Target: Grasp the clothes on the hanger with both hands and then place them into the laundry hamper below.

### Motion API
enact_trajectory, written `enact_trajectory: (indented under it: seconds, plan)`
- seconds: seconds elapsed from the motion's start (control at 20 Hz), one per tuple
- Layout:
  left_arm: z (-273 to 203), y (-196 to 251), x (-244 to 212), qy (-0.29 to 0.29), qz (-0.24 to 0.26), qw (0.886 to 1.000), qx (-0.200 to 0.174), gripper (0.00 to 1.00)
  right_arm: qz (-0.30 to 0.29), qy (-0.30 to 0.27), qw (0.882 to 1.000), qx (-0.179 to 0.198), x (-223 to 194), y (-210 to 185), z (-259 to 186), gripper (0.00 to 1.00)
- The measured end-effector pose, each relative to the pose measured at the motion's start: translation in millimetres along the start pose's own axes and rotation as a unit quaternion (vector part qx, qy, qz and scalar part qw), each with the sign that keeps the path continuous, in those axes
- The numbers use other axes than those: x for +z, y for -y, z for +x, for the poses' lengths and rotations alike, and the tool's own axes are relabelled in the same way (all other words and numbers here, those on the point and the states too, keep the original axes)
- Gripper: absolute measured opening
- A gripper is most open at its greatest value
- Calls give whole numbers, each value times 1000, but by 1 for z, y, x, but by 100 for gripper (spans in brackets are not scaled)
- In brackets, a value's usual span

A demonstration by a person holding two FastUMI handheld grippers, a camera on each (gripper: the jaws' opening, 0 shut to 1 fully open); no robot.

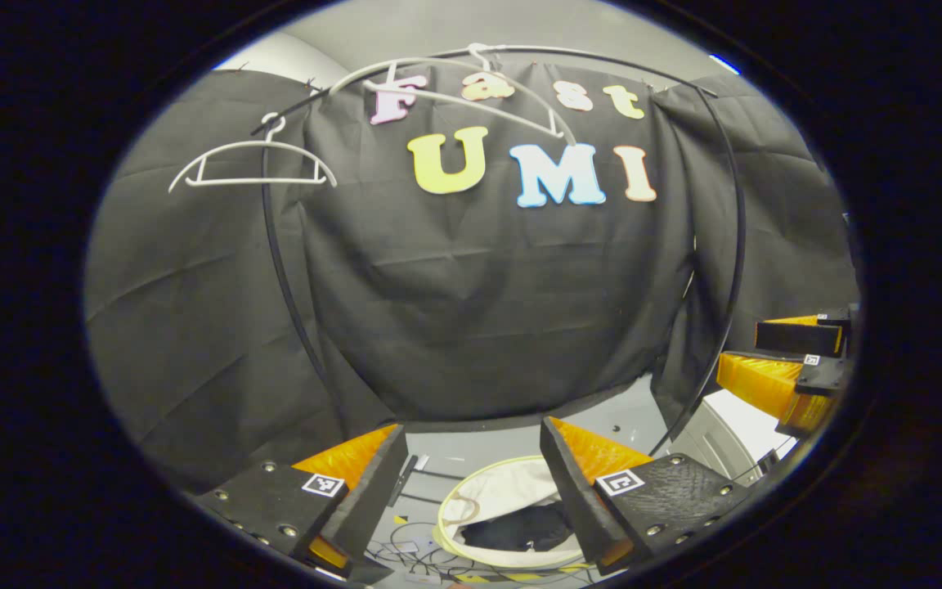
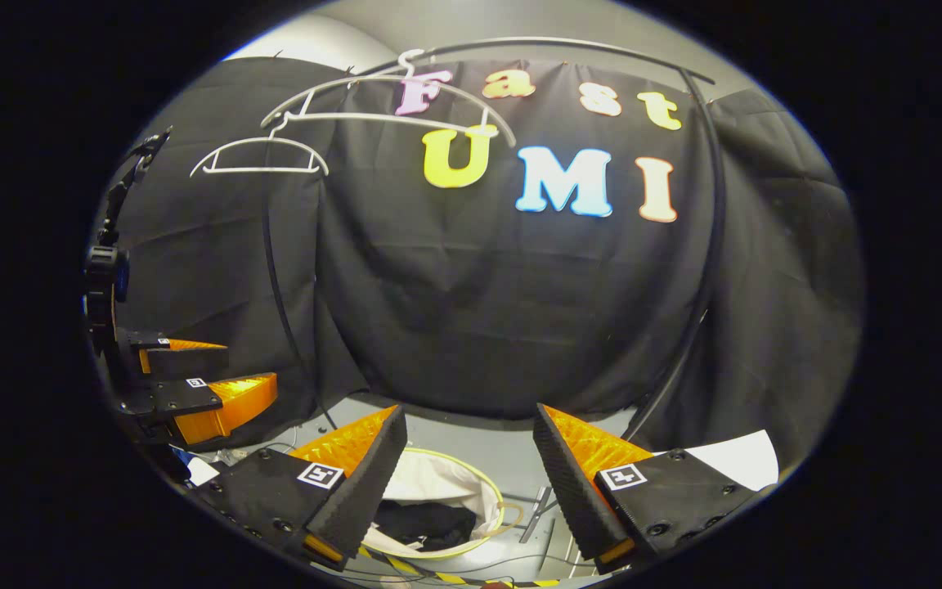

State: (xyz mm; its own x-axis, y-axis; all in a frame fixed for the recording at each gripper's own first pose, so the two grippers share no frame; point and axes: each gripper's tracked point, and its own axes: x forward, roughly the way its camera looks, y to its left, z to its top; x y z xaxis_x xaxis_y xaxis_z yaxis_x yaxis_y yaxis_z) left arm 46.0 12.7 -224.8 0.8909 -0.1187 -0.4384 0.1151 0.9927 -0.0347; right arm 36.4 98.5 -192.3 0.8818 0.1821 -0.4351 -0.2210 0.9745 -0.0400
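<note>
white hangers (image 1: pixel 252 162), black rail (image 1: pixel 602 61), white hamper (image 1: pixel 512 511) with yellow rim, black clothes (image 1: pixel 520 528) inside, grey floor (image 2: pixel 471 446)

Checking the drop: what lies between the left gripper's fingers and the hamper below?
In the left gripper view, nothing: the open left gripper looks straight down past bare air to the hamper, where a dark garment already lies.

- I read both views as dim overall; the black cloth wall (image 1: pixel 471 311) swallows most of the light.
- Light comes from overhead: the grey ceiling strip (image 1: pixel 520 29) at 12 o'clock is the brightest part.
- Soft creases show on the cloth, with no hard shadows.
- The fisheye bends the black rail (image 2: pixel 704 204) strongly toward 3 o'clock.
- Focus is sharp at centre, softer at the rim.
</note>
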Motion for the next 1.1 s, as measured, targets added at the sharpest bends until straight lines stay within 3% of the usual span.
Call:
enact_trajectory:
  seconds: [0.65,1.1]
  plan:
    - [-115,51,97,113,10,994,-4,95,5,99,994,-42,63,78,-122,98]
    - [-178,48,157,181,9,984,-4,94,23,148,986,-72,95,110,-187,97]
